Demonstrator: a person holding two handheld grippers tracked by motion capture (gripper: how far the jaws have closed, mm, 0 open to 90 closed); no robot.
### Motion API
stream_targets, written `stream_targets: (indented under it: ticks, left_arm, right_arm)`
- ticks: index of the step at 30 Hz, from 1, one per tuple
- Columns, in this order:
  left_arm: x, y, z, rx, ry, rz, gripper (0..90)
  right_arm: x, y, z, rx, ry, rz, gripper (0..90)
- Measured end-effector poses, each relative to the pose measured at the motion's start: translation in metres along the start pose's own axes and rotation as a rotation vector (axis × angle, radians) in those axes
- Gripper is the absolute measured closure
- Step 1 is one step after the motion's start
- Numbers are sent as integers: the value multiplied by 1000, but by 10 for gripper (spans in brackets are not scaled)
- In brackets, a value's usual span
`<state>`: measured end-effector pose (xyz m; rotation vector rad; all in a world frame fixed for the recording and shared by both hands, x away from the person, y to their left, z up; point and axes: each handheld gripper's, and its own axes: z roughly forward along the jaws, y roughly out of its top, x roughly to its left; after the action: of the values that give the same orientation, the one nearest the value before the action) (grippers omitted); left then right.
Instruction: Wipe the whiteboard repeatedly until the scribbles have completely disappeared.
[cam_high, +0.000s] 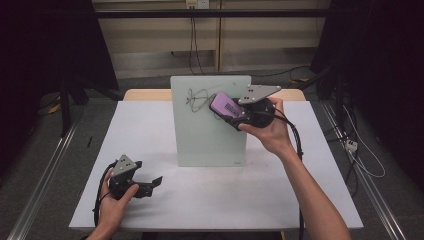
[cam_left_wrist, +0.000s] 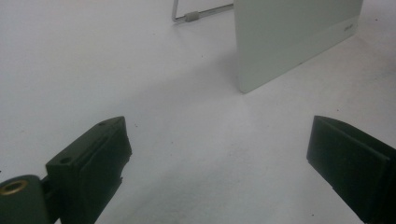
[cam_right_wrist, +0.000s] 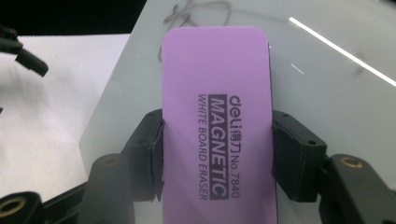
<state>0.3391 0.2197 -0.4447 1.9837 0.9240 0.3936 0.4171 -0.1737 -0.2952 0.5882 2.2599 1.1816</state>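
Purple eraser (cam_right_wrist: 217, 126) clamped in right tongs (cam_high: 239, 116), pressed on upright whiteboard (cam_high: 200, 135) by scribble (cam_high: 196, 98), upper centre of frame. Left tongs (cam_high: 150, 184) wide, empty, lower left on tabletop (cam_high: 280, 195). Risk: hard strokes could tip the unsteadied board.

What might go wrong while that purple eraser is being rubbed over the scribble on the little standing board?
The whiteboard stands propped on a thin wire stand, and the left gripper rests open away from it, so a firm push may tip or slide it. The right gripper clamps only the sides of the eraser, so it may twist or slip and miss part of the scribble.
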Motion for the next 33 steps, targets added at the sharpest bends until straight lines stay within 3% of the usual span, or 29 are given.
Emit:
stream_targets:
  ticks: [10, 13, 26, 33]
  left_arm:
    - [0, 0, -1, -4, -1, -7, 57]
    - [0, 0, 0, -1, -2, -5, 57]
    - [-1, 0, 0, -1, -1, 4, 57]
    - [-1, 0, -1, -3, 0, 3, 57]
  right_arm:
    - [-28, 10, -30, -72, -106, 67, 420]
    - [-30, 9, -34, -68, -113, 72, 420]
    - [1, -15, -10, 7, -51, 22, 421]
    - [19, -29, 0, 62, -44, -9, 421]
